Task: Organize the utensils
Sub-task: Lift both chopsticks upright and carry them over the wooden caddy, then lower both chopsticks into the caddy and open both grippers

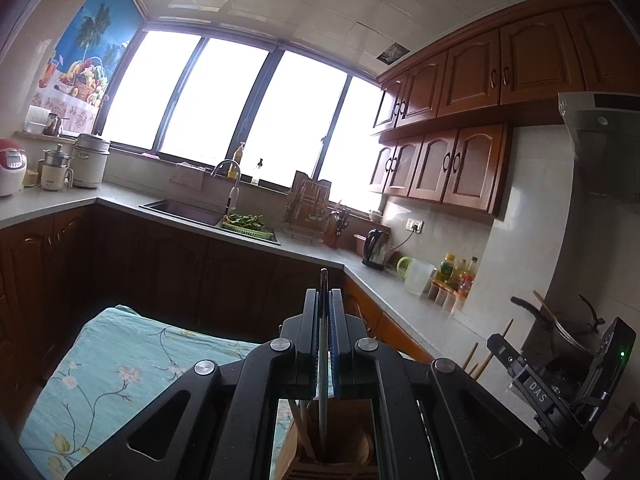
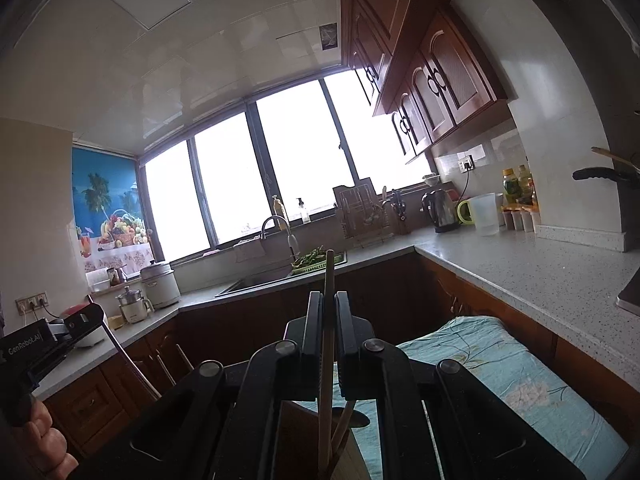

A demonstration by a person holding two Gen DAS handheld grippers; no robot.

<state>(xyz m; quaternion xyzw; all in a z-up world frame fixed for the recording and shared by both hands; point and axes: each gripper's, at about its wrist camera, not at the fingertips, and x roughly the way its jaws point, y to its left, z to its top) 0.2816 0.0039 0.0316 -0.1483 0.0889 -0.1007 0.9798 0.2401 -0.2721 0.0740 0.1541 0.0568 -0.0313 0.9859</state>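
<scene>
A kitchen with big bright windows and a grey table (image 1: 384,280) lies ahead of both tongs. The left tongs (image 1: 324,316) pinch a thin metal utensil (image 1: 323,344) upright. The right tongs (image 2: 329,320) pinch a wooden chopstick (image 2: 328,312). Both sticks are light, stiff and a bit slippery, so holding the middle is best. Below the tongs sits a wooden holder (image 1: 344,440) with more sticks, on a flowery cloth (image 1: 104,376). Those sticks could get in the way.
</scene>
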